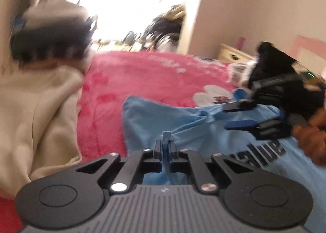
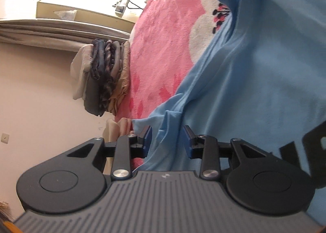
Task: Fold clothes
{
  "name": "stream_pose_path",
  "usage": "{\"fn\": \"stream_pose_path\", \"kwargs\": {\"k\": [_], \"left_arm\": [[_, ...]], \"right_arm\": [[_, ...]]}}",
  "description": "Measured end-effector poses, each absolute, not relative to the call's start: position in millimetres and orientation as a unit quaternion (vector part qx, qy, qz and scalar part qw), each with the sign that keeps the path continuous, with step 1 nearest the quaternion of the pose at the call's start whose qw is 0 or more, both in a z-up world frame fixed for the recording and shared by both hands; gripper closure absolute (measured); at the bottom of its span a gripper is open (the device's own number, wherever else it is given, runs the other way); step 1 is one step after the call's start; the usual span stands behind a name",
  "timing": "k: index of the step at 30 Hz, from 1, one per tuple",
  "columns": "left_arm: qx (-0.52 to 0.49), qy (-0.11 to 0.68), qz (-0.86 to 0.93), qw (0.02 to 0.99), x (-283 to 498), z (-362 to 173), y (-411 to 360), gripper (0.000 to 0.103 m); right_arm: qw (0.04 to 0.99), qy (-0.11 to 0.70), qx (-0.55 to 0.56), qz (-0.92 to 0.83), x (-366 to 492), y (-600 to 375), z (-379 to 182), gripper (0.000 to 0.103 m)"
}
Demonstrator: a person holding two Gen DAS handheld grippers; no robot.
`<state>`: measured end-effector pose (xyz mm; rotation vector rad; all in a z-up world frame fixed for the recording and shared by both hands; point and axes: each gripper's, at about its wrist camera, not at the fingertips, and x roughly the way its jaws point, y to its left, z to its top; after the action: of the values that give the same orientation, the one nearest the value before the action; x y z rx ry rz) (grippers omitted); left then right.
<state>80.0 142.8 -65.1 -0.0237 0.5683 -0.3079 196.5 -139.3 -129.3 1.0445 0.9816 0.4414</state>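
Blue cloth fills the lower right of both views: a light blue shirt [image 1: 203,127] with dark lettering lies rumpled on a pink blanket [image 1: 142,78] that covers the bed. In the left wrist view the left gripper [image 1: 165,145] is closed tight on a thin pinch of the shirt, a small tuft of fabric sticking up between its pads. At 3 o'clock in that view the right gripper [image 1: 237,117] comes in sideways over the shirt, a hand [image 1: 309,137] behind it. Its blue pads stand apart. In the right wrist view, which is rolled on its side, the right gripper [image 2: 167,141] is partly open with a raised fold of the shirt [image 2: 254,90] between its pads; the pads do not press on it. A cream garment [image 1: 40,115] lies at 9 o'clock of the left view, touching the blanket. A stack of folded clothes [image 2: 104,78] sits at the blanket's [image 2: 163,39] edge at 10 o'clock of the right view.
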Motion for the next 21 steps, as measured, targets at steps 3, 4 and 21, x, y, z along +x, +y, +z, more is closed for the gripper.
{"fn": "stream_pose_path", "kwargs": {"k": [3,4,21], "left_arm": [[0.032,0.253,-0.193,0.947,63.0,-61.5,132.4,0.097],[0.041,0.250,-0.209,0.944,59.0,-61.3,129.4,0.097],[0.189,0.250,-0.268,0.911,31.7,-99.6,98.6,0.096]], "right_arm": [[0.729,0.449,0.481,0.188,195.2,-143.3,-134.9,0.071],[0.728,0.450,0.483,0.184,195.1,-143.8,-135.9,0.071],[0.805,0.475,0.303,0.186,216.9,-97.8,-115.4,0.068]]}}
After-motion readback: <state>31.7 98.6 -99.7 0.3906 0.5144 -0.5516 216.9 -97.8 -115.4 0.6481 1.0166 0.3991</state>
